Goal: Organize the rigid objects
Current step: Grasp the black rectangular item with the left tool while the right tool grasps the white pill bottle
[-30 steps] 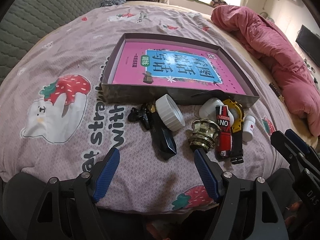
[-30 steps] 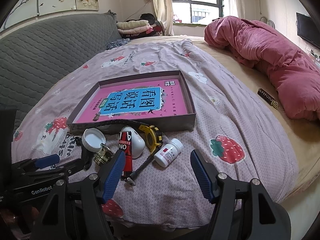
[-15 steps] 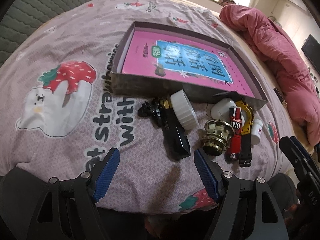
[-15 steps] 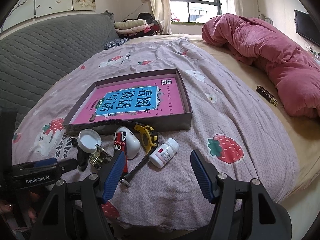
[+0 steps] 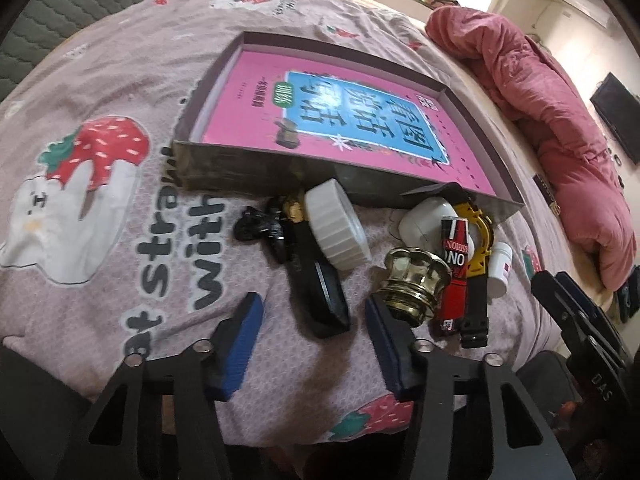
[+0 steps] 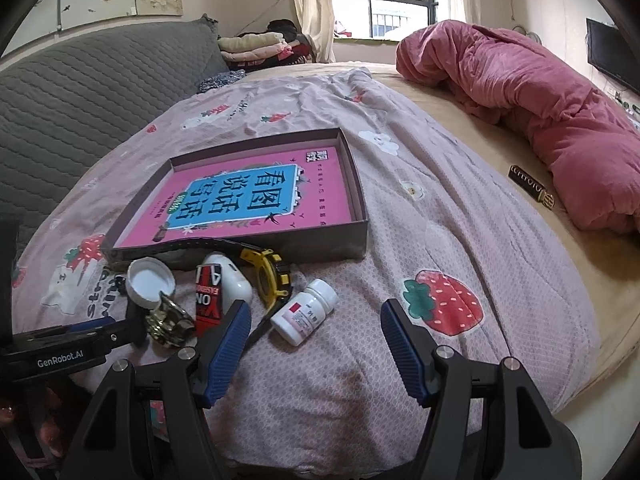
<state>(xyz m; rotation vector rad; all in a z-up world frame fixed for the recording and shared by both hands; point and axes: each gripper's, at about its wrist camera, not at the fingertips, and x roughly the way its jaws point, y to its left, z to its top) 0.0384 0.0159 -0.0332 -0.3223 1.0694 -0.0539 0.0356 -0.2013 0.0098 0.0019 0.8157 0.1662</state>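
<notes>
I see the clutter heaped on the bed [image 6: 460,240], just in front of the tray [image 5: 256,170] that holds a pink book [image 5: 344,116]: a white cap [image 5: 338,226], a black bar [image 5: 320,292], a brass knob [image 5: 416,280], a red tube [image 5: 454,272], a yellow tape [image 5: 480,240] and a pill bottle [image 6: 306,312]. The sheet is mauve with strawberry prints; a rumpled pink quilt [image 6: 540,120] lies along the far side, with a grey headboard [image 6: 80,88] and a window [image 6: 384,0] beyond. My left tool [image 5: 314,344] is spread wide, the black bar's near end between its pads, the knob touching its right pad [image 5: 384,344]. My right tool [image 6: 316,346] is also spread, hovering with the pill bottle just ahead, near its left pad [image 6: 228,344].
</notes>
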